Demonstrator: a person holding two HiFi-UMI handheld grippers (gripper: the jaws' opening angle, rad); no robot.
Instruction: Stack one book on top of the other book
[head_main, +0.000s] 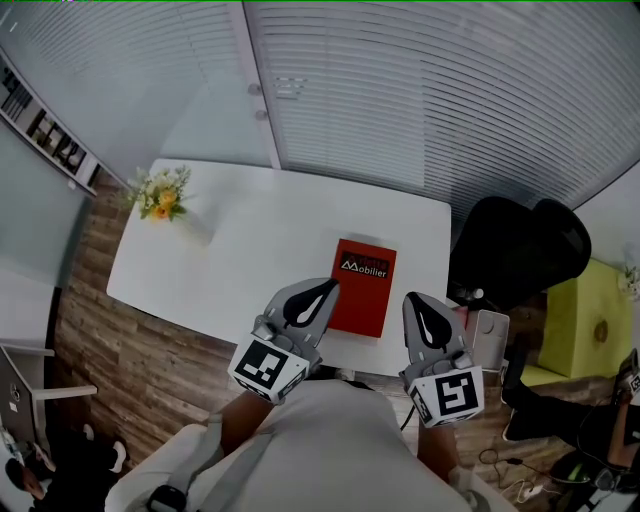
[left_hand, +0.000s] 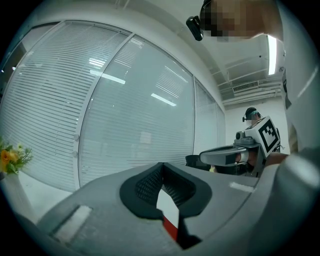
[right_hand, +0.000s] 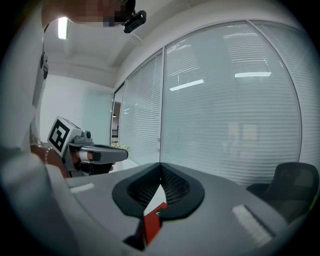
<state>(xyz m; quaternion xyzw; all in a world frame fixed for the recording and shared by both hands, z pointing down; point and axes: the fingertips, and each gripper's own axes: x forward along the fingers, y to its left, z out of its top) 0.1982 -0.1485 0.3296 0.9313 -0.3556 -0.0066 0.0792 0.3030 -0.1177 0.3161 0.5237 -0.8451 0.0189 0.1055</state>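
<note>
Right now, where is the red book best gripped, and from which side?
Probably its near short edge, from the person's side: the red book lies flat on the table, that edge nearest the front rim, so the left tool could pinch it top and bottom.

Ahead of my grey left tool (head_main: 322, 292), the book (head_main: 362, 292) is red with white lettering, the tabletop (head_main: 250, 240) white; flowers (head_main: 160, 195) far left seem yellow-orange.

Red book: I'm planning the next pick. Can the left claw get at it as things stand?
Probably yes. The red book lies uncovered on the white table, just ahead of the left claw, nothing between; the shut claw must open first.
</note>
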